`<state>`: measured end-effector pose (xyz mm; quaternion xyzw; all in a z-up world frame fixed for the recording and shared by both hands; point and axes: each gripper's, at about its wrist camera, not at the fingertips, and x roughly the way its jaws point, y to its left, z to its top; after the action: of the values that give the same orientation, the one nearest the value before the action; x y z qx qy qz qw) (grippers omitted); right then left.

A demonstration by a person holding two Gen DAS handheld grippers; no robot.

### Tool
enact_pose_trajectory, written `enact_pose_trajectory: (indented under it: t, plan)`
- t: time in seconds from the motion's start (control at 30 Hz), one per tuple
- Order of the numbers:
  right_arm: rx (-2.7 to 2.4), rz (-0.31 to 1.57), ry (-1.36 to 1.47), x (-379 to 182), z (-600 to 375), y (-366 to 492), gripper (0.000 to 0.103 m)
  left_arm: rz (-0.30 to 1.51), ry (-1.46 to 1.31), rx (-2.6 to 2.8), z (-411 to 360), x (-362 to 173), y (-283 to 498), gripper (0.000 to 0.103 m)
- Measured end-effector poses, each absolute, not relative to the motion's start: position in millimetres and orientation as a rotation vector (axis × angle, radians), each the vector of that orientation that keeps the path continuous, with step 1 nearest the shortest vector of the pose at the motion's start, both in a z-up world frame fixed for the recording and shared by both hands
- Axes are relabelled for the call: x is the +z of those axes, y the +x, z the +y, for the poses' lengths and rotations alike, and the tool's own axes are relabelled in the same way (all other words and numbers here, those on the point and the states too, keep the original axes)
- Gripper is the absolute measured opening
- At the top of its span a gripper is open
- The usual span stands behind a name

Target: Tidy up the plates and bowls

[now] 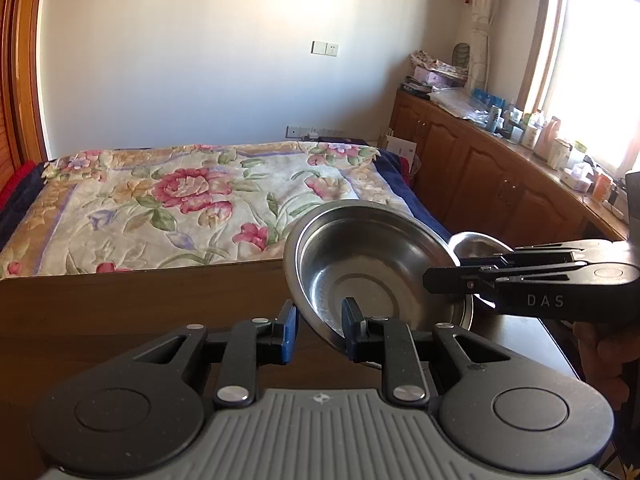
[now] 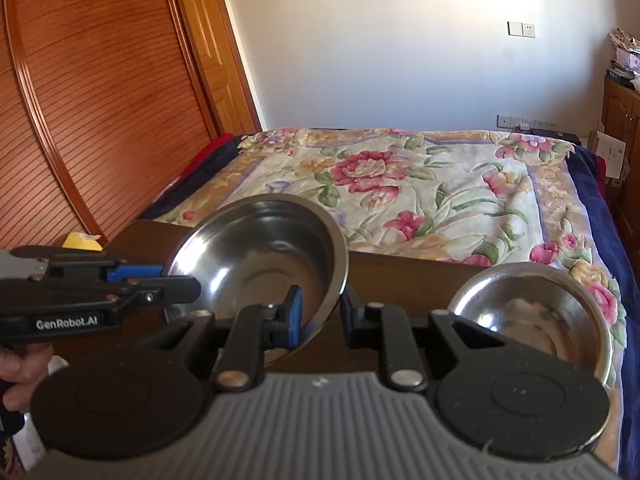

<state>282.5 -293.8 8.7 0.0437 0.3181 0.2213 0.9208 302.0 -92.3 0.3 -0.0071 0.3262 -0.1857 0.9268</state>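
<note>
- I have both grippers at the big steel bowl [image 1: 372, 264], which is tilted and lifted off the dark wooden table [image 1: 120, 312].
- My left gripper [image 1: 318, 330] has its blue pads astride the near rim at about 6 o'clock, one pad outside and one inside. The gap looks wider than the rim, so I cannot tell whether it is really gripping.
- My right gripper [image 2: 320, 312] is set the same way on the rim at about 4 o'clock in its own view. Its jaws are also partly apart, with the rim between the pads, and contact there is unclear too.
- There seems to be a second rim just under the big bowl in the left view, maybe a plate or another bowl nested below. I cannot say which.
- A smaller steel bowl [image 2: 536, 316] sits on its own on the table at 3 o'clock of the big one, close by but not touching.
- As I judge it, the sorting is in mid course: the big bowl is in the air and not yet set down, and the small bowl has yet to be stacked.
- The bed [image 2: 400, 184] lies behind the table at 12 o'clock.
</note>
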Motion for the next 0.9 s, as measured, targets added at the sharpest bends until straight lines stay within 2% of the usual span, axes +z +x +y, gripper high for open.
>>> enact_pose_trajectory:
  t: [0.9]
  plan:
    - [0.421, 0.603, 0.091, 27, -293, 192, 0.023, 0.565, -0.015, -0.433, -79, 22, 194, 0.026]
